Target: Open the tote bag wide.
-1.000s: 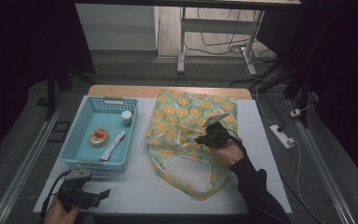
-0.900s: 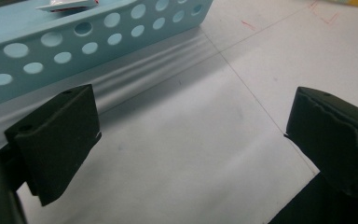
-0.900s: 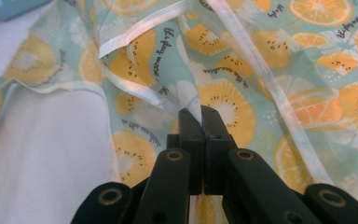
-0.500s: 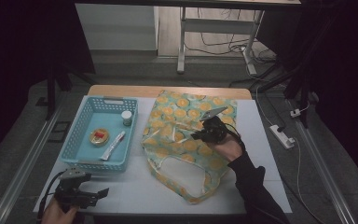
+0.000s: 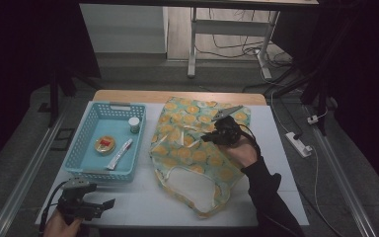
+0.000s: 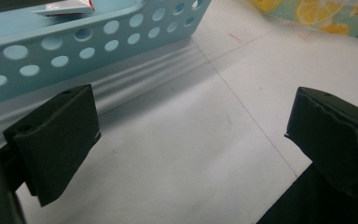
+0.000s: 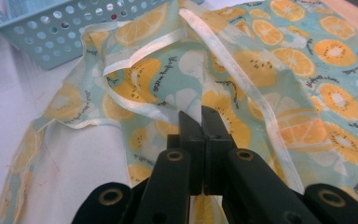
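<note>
Landmark: the blue basket (image 5: 90, 123) on the table (image 5: 143, 202).

Bag (image 5: 197, 148), fruit-print cloth, lies just right of the basket, mouth toward the person. Its white-lined opening (image 5: 190, 185) gapes at the end farther from the basket's back rim.

Right tongs (image 5: 216, 137) are over the bag's middle, right of the basket, jaws pressed together on a fold of the cloth; in the right gripper view the tongs (image 7: 200, 123) meet with fabric pinched between them and the trimmed edge (image 7: 135, 56) rising in a loose ridge toward the basket.

Change over the last second: the right tongs have drawn up and slightly away from the basket's near corner, and the bag has bunched on the basket side, its mouth wider than before. Reads as a lift to open or reposition the bag, likely for loading.

Left tongs (image 5: 96, 206) sit off the basket's front rim, jaws wide apart, nothing between them; barely shifted.

In the basket: small jar (image 5: 134, 124), round tin (image 5: 104, 144), tube (image 5: 120, 154), untouched
</note>
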`<state>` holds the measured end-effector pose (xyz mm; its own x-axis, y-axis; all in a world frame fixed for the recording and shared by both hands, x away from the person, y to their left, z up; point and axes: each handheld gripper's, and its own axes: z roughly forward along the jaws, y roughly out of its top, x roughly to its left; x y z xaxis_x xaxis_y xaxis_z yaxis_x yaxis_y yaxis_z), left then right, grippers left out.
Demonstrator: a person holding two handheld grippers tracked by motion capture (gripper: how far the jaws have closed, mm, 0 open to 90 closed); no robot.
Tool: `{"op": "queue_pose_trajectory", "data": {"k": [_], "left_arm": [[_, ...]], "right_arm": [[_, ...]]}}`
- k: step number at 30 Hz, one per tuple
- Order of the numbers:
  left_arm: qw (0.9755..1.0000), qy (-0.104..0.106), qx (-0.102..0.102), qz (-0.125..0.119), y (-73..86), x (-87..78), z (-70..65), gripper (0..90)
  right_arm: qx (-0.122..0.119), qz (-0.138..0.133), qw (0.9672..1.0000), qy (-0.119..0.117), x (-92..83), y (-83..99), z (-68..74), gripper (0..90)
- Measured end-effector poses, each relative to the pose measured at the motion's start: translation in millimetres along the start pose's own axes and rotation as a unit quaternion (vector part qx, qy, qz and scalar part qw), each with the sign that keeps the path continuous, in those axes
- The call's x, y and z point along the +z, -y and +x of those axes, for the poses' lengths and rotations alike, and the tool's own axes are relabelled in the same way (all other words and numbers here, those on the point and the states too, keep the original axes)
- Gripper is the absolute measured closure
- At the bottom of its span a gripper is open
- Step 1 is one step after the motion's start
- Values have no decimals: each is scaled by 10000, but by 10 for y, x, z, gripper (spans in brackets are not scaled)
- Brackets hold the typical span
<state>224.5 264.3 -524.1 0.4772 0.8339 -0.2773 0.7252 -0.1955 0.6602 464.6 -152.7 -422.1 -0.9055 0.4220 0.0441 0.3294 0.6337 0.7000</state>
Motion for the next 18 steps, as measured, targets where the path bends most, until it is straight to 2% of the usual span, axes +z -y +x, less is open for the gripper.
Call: {"op": "queue_pose_trajectory", "data": {"k": [8,18], "left_arm": [[10000,20,3,9,-1,0,1,26],[10000,43,-18,6,0,-1,8,26]], "right_arm": [[-44,-52,10000,50,-73,-64,33,895],[-21,-245,9996,121,-173,-125,41,894]]}}
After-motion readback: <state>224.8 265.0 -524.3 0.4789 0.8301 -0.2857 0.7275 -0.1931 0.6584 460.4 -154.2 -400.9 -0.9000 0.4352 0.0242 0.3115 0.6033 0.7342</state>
